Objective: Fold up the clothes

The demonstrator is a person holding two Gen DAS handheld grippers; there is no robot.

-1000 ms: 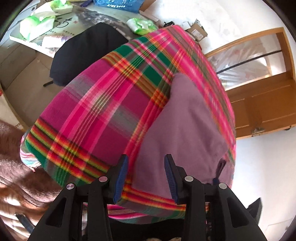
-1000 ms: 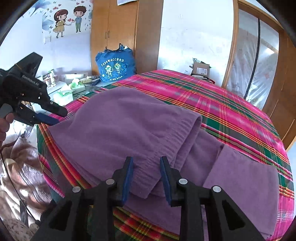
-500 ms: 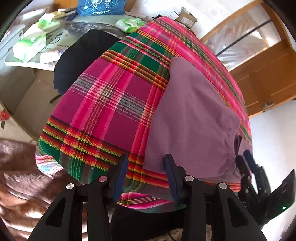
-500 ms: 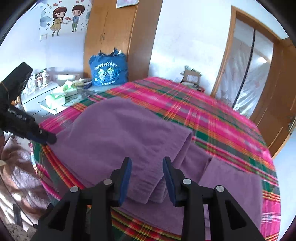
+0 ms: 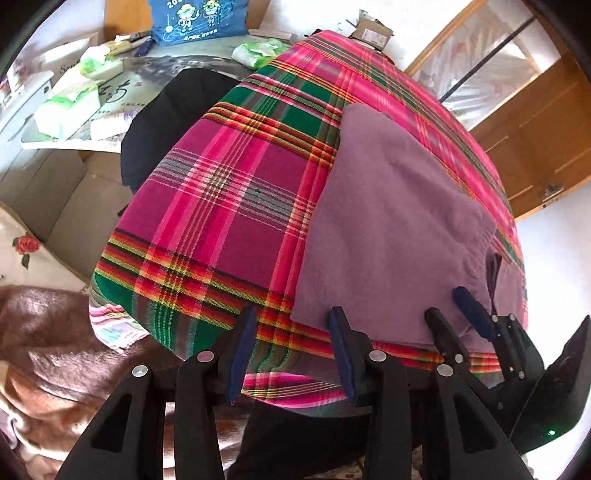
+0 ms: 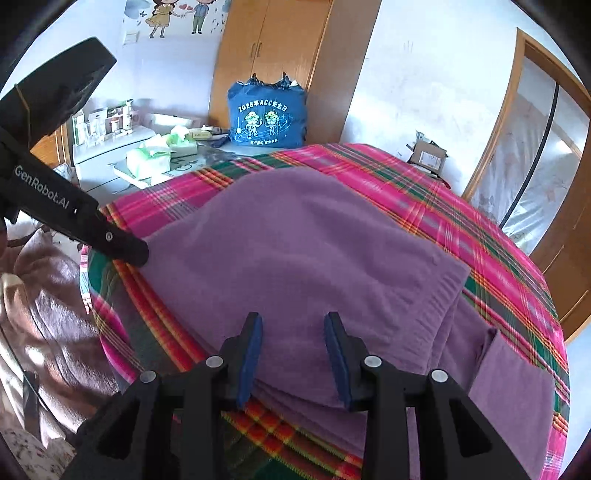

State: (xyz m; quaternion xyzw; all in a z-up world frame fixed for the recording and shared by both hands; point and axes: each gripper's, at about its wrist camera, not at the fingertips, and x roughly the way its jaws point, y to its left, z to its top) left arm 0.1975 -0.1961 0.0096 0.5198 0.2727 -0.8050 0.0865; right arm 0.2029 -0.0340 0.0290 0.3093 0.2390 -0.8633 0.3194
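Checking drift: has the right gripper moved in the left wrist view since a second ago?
Yes. The right gripper has come in from the right over the purple garment.

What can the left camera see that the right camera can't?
Only the left view shows the black cloth beside the bed and the rose-print fabric. Only the right view shows the cartoon sticker, the wardrobe and the folded purple flap. Both show the purple garment, the plaid blanket, the blue bag, the tissue packs, and each other's gripper: the right gripper, the left gripper.
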